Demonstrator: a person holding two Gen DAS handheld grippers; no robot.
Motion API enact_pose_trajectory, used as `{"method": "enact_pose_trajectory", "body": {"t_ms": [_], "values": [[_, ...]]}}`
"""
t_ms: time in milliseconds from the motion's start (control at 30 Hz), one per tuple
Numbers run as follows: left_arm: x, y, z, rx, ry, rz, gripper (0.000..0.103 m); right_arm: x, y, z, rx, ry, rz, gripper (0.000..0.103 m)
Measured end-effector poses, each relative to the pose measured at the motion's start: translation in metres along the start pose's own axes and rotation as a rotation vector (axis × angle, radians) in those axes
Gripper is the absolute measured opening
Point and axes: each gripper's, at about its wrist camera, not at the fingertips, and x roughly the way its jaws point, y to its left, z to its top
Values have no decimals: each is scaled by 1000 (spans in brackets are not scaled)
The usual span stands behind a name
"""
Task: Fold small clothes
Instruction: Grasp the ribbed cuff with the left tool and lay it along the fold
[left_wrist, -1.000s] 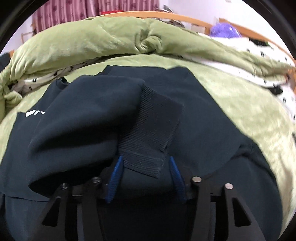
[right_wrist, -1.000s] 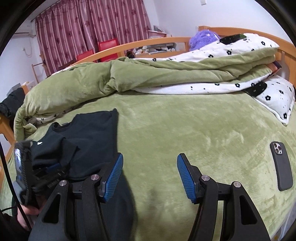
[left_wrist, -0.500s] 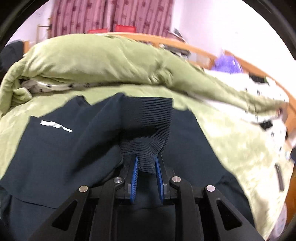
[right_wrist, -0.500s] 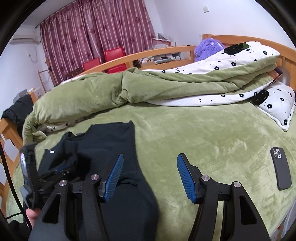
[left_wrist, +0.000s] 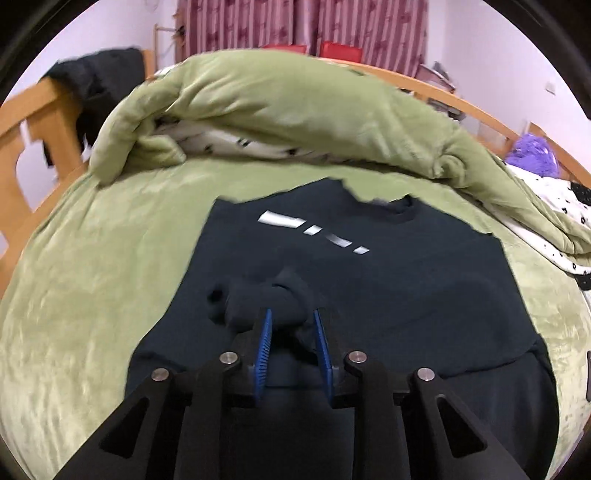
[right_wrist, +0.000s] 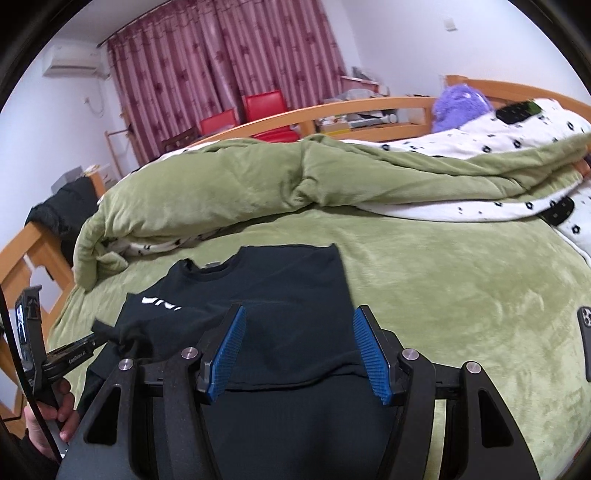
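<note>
A dark navy sweatshirt (left_wrist: 399, 273) with a white chest logo (left_wrist: 314, 230) lies on the green bed cover; it also shows in the right wrist view (right_wrist: 280, 295). My left gripper (left_wrist: 291, 325) is shut on the bunched sleeve cuff (left_wrist: 266, 299) and holds it over the shirt's lower left part. In the right wrist view the left gripper (right_wrist: 99, 341) shows at the shirt's left edge with the cuff (right_wrist: 122, 332) in it. My right gripper (right_wrist: 297, 328) is open and empty above the shirt's lower part.
A rolled green duvet (left_wrist: 280, 110) with white patterned lining lies across the back of the bed. A phone (right_wrist: 585, 343) lies on the cover at the right. The wooden bed rail (left_wrist: 22, 147) runs along the left. A purple plush (right_wrist: 461, 105) sits at the back right.
My left gripper closed on the sleeve cuff and carried it left and down across the shirt, uncovering the logo. The right gripper moved left over the shirt and stayed open.
</note>
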Motion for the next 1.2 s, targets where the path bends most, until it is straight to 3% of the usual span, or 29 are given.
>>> {"method": "enact_pose_trajectory", "body": {"t_ms": [67, 300, 333, 367, 400, 467, 600, 800, 833, 867, 933, 1067, 1200], "values": [[6, 14, -4, -28, 17, -9, 29, 4, 9, -2, -21, 4, -3, 60], [22, 34, -20, -57, 78, -106, 33, 20, 24, -10, -75, 37, -23, 60], [24, 35, -20, -61, 82, -123, 41, 21, 23, -10, -80, 39, -27, 60], [26, 35, -19, -67, 87, -134, 57, 23, 23, -11, -84, 44, -33, 60], [28, 37, -18, -78, 87, -142, 64, 26, 22, -12, -84, 49, -37, 60], [30, 41, -15, -102, 65, -153, 67, 33, 19, -12, -82, 61, -46, 60], [48, 52, -10, -165, 101, -141, 67, 44, 13, -13, -76, 81, -64, 60], [76, 60, -12, -234, 161, -130, 60, 54, 16, -18, -101, 101, -78, 60], [78, 59, -12, -231, 160, -126, 50, 54, 16, -19, -105, 101, -82, 60], [79, 56, -12, -223, 155, -123, 30, 55, 17, -20, -111, 101, -86, 60], [76, 50, -7, -180, 122, -142, 10, 57, 17, -22, -124, 103, -96, 60], [50, 44, 15, -105, -21, -114, 10, 60, 13, -24, -129, 111, -113, 60], [38, 51, 28, -97, -53, -100, 10, 65, 7, -25, -128, 123, -132, 60]]}}
